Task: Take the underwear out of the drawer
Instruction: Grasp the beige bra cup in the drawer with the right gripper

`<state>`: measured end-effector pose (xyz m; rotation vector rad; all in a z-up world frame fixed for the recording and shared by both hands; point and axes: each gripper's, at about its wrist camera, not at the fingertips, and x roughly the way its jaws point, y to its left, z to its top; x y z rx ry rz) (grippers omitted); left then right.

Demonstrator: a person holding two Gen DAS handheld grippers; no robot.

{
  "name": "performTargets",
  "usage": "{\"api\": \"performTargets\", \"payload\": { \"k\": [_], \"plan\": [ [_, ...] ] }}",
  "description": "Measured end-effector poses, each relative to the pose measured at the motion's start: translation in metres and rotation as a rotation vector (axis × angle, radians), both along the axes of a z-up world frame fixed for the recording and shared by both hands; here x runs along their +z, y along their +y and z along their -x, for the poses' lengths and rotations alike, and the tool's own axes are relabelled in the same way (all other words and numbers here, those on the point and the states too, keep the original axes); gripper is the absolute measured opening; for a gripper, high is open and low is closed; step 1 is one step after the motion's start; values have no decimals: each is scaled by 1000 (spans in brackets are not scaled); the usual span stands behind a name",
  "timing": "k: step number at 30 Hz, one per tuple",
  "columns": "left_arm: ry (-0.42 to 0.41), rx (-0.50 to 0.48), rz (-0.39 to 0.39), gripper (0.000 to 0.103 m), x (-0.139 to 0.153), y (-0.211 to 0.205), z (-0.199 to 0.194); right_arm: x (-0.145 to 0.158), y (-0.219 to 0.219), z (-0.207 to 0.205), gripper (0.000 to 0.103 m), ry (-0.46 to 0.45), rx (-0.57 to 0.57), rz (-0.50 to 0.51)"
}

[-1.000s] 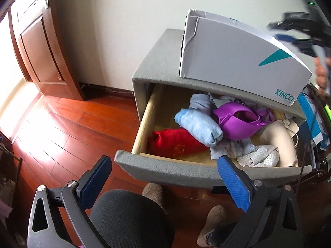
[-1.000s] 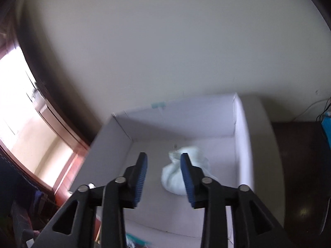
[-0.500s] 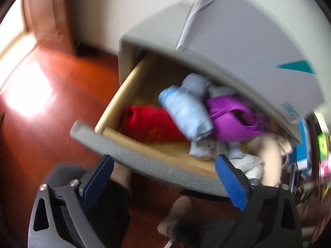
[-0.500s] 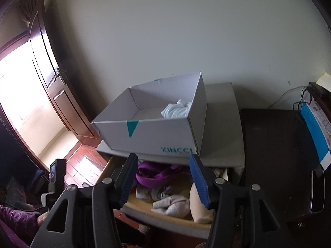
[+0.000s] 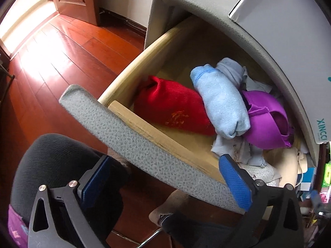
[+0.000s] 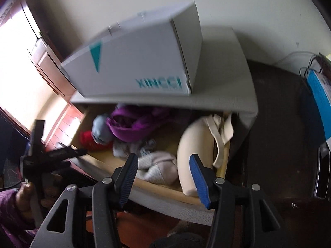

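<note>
Underwear lies heaped in the open drawer [image 5: 132,132]: red roll [image 5: 171,111], light-blue roll [image 5: 223,105], purple bra [image 5: 266,124], grey knit piece [image 6: 157,167], cream bra [image 6: 194,150]. Left gripper [image 5: 165,186] has just been opening, now wide and empty, straddling the drawer front. Right gripper [image 6: 163,177] hangs half-open, empty, above the grey piece. Risks: pads snagging tangled neighbours and dragging several out; fingers knocking the drawer front; white XINCCI box [image 6: 134,62] overhanging above.
</note>
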<state>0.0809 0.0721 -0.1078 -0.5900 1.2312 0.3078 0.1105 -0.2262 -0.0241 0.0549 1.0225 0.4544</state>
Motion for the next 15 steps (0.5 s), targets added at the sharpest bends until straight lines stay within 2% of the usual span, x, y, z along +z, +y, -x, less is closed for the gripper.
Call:
{"api": "performTargets", "payload": {
  "k": [2, 5, 10, 15],
  "plan": [
    [-1, -31, -12, 103, 0, 0, 0, -12, 4, -2, 53, 37, 3, 2],
    [-8, -68, -26, 103, 2, 1, 1, -17, 9, -5, 53, 39, -4, 36],
    [11, -79, 0, 103, -3, 8, 13, -31, 9, -19, 53, 100, -44, 44],
    [17, -87, 6, 103, -6, 16, 14, -56, 12, -27, 53, 159, -89, 160]
  ]
}}
